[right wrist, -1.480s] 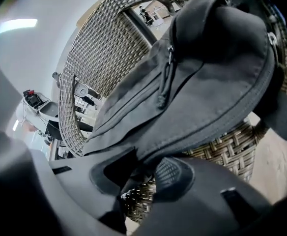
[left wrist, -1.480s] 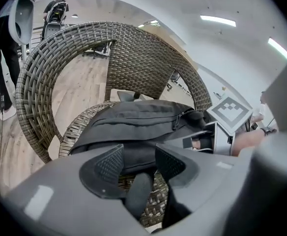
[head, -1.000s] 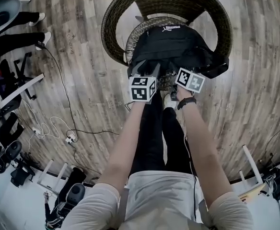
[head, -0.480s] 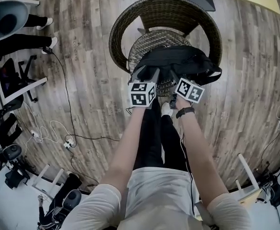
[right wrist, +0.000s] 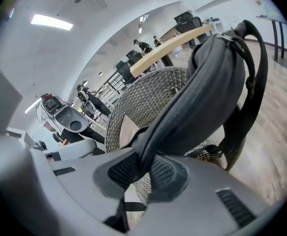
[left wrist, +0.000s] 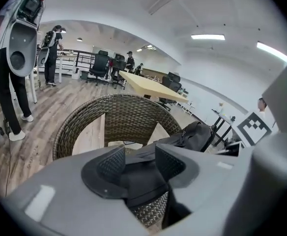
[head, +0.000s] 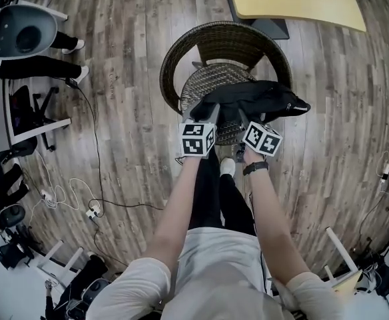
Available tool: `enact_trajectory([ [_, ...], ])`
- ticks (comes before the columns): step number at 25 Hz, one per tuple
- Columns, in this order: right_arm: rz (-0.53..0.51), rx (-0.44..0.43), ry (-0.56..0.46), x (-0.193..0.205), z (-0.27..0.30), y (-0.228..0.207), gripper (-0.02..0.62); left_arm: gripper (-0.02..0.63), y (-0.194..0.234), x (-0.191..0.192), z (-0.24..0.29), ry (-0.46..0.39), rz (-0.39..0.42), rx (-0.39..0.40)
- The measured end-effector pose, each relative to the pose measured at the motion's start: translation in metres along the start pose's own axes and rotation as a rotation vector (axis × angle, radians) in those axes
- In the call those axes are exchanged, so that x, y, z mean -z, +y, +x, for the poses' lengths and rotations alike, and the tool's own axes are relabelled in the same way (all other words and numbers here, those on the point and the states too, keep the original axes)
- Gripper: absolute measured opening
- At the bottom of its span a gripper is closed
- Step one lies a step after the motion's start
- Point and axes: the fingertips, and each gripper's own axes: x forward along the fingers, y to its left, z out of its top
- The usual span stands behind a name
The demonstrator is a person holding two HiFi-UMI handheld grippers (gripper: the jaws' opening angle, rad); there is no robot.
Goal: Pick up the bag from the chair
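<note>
The bag hangs over the chair, table beyond.

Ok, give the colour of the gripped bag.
The soft fabric bag is black, clearest in the right gripper view.

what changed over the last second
The left gripper and the right gripper both rose, lifting the bag up from the seat of the chair. Both stayed shut on the bag, and the chair did not move.
</note>
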Motion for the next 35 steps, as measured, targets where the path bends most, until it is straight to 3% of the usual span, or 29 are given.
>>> enact_trajectory([
  [14,-0.246,-0.027,-0.181,-0.091,-0.088,0.083,0.052,0.187,-0.043,-0.110,-0.100,-0.210,0.061,-0.017],
  [20,-0.309,-0.038,-0.283,-0.120,-0.140,0.115,0.052,0.187,-0.068,-0.146,-0.141,-0.278,0.132,-0.033],
  [30,-0.323,-0.097,-0.459,-0.171,-0.223,0.160,0.052,0.187,-0.109,-0.200,-0.210,-0.401,0.183,-0.010],
  [35,-0.421,-0.123,-0.540,-0.192,-0.264,0.195,0.052,0.187,-0.132,-0.231,-0.244,-0.469,0.237,-0.011],
])
